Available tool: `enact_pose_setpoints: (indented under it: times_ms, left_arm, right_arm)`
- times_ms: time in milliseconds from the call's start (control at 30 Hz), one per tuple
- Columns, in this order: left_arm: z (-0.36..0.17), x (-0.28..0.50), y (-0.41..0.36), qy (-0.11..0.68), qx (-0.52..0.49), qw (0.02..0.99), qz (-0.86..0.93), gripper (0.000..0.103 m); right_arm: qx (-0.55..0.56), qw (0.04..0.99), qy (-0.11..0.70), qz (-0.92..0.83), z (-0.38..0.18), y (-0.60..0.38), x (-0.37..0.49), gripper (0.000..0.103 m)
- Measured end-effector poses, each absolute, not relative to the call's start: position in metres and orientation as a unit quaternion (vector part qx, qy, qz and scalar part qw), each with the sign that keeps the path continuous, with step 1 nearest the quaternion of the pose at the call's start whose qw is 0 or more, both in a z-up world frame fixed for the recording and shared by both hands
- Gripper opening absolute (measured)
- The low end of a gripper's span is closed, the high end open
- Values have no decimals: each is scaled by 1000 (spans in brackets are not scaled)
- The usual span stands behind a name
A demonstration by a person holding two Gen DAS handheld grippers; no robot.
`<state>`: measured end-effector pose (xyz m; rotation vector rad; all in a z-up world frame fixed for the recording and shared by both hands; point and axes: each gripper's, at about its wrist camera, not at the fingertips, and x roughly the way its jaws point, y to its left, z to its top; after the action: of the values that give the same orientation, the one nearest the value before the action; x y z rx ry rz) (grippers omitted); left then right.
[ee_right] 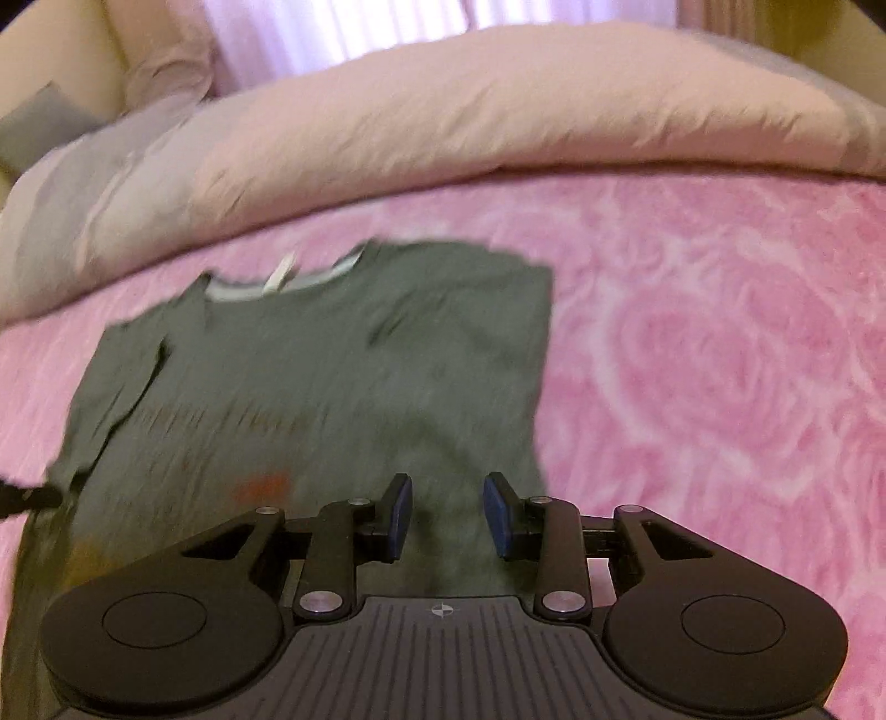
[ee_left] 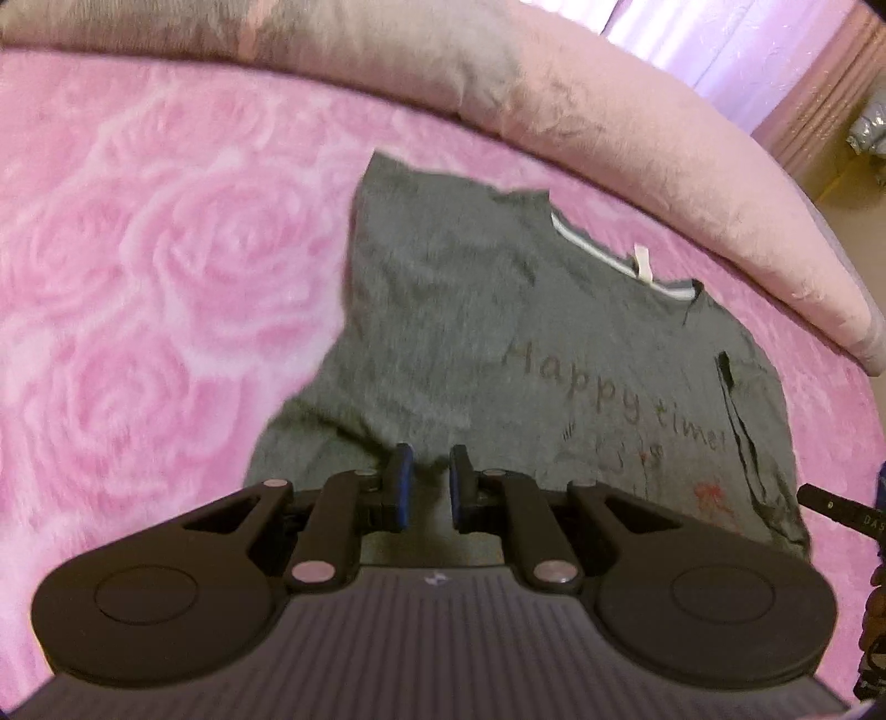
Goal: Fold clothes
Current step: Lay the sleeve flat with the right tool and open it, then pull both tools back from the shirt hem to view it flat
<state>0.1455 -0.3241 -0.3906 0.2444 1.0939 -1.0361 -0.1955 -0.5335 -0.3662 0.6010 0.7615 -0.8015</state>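
A grey T-shirt with "Happy time" printed on it lies flat on the pink rose-patterned bedspread, collar toward the pillow, both sides folded inward. My left gripper hovers over the shirt's lower part, jaws a little apart and empty. In the right wrist view the shirt is blurred; my right gripper is open and empty above its lower right part. The tip of the right gripper shows at the left view's right edge.
A long pale pink pillow lies along the far side of the bed, also in the right wrist view. Curtains hang behind it. Bedspread extends right of the shirt.
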Motion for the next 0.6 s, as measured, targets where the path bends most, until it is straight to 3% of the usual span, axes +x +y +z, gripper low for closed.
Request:
enact_pose_setpoints:
  times_ms: [67,200,467,600]
  left_arm:
    - [-393,139,-320,494,125,725,-463,11]
    - [-382,112,-291,463,156,729,-479,12]
    - [-392,55,-178,449,236,708,-491,13]
    - [-386,38,-117,472,253,679,-502,14]
  right_arm:
    - [263,795,403,-370,-386,-531,-189,33]
    - [186,810,417,-367,-366,-478,-201,34]
    - [176,773,479,-376,-380,-360,-255,33]
    - [253,731,476,-419,-372,-305,-298,34]
